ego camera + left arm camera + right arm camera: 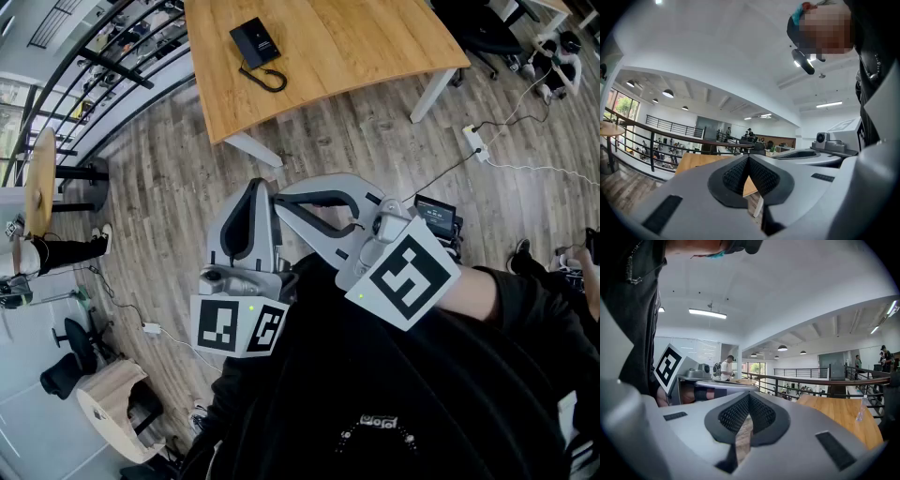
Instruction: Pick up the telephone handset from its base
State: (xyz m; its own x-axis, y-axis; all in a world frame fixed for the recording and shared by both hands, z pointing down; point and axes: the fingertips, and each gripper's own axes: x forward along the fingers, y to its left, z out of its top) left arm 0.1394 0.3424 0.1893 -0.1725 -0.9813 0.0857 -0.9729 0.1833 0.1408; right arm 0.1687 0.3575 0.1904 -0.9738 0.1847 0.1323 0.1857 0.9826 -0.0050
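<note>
Holding the left claw (748, 161) shut, its dark ribbed pads (733, 177) meeting at the tip with nothing between them. Holding the right claw (749, 398) shut too, gripping nothing, with only a sliver of plank floor (169, 187) showing through the slit below the contact.

Carrying both claws close in front of the chest, at the centre of the head view, just above a black sleeve (525, 300). Pointing the left claw about level, toward the top of that frame. Angling the right claw across toward the left of the frame and dipping it slightly, bringing its tip just beside the left one's tip; possibly touching it, though not telling clearly from this angle. Showing the left marker cube (239, 326) at lower centre-left and the right marker cube (410, 277) a little right of centre, tilted.

Reaching for nothing: sitting well apart from both claws, in the upper middle of the head view, the black telephone (255, 42), lying on the wooden table (356, 47) near its left edge, with the coiled cord (269, 79) looping just below it. Looking too small there for separating handset from base.

Peeking in at the lower left of the left gripper view and the lower right of the right gripper view, the same tabletop, beside a dark railing (670, 136).
</note>
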